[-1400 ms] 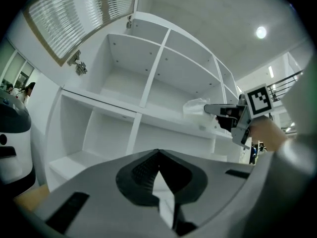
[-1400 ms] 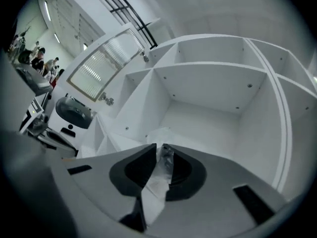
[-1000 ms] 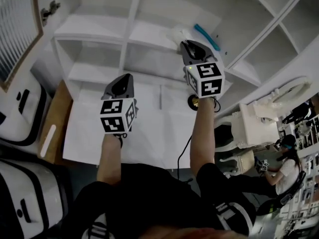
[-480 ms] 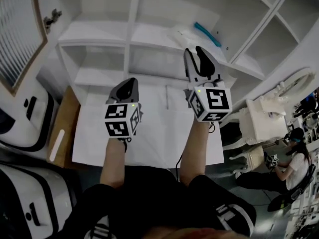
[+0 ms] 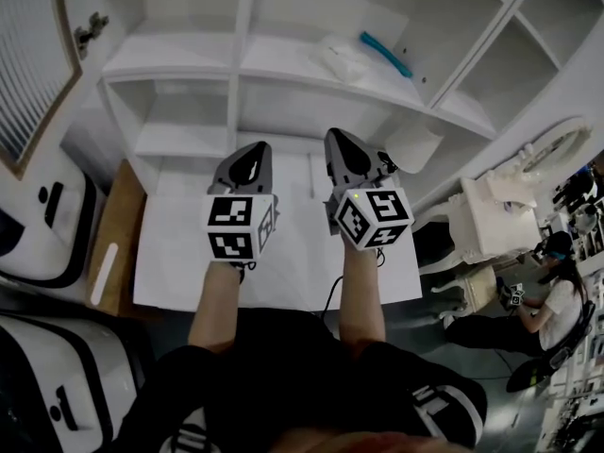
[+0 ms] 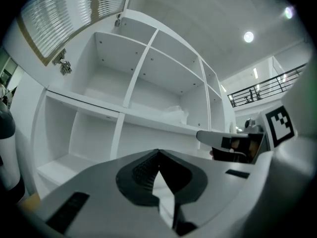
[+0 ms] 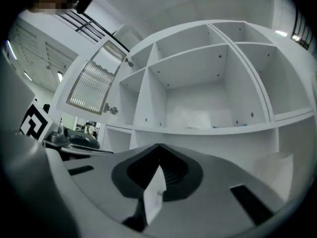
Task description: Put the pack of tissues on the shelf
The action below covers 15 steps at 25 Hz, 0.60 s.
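Closing out, by my reading: the placing step looks done, and only drawing clear is left.

Item 1, grippers, two. Left gripper (image 5: 253,151): jaws together, nothing between them. Right gripper (image 5: 337,140): jaws have just been closing and meet on nothing. Both hang side by side over the white cabinet top (image 5: 179,253), well apart from the pack.

Item 2, pack of tissues (image 5: 342,59), one. It lies flat on the shelf board (image 5: 274,75) above, in the compartment right of the upright divider, toward that board's right end and free of both tools.

Item 3, teal strip-shaped thing (image 5: 385,53), one. It lies just beside the pack, toward the back right corner; its kind is not clear.

Item 4, white rounded thing (image 5: 415,144), one. It sits under that board at the right end.

Next move, as judged: nothing more on the pack; keep both hands clear of the board's front edge.
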Tool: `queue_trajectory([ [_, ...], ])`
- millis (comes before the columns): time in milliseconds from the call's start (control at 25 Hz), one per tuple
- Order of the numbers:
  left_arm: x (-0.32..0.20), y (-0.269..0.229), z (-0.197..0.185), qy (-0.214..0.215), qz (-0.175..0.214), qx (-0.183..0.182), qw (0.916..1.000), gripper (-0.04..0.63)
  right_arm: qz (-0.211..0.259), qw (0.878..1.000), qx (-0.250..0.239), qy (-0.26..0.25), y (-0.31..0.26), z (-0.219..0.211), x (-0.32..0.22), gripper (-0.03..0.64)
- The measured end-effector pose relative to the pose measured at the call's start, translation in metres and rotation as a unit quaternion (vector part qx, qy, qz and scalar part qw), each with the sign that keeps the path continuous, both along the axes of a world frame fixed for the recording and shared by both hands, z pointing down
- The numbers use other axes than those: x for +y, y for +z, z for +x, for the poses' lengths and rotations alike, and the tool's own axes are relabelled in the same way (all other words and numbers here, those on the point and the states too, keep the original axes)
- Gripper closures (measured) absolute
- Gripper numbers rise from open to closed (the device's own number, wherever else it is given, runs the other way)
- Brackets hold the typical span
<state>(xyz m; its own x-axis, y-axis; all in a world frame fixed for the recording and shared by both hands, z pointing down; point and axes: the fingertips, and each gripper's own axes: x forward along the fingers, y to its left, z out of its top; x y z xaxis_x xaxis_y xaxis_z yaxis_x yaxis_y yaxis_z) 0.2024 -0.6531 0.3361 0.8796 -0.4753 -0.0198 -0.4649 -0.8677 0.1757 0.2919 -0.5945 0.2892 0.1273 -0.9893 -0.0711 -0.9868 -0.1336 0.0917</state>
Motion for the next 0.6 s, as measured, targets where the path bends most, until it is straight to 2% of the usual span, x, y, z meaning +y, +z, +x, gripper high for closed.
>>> queue_trajectory([
  [600,-0.0021,0.0029,0.0018,0.000,-0.015,0.013,0.9998,0.586,-0.019,1.000,0.013,-0.002,0.0057,0.0027,-0.0035,0.597],
])
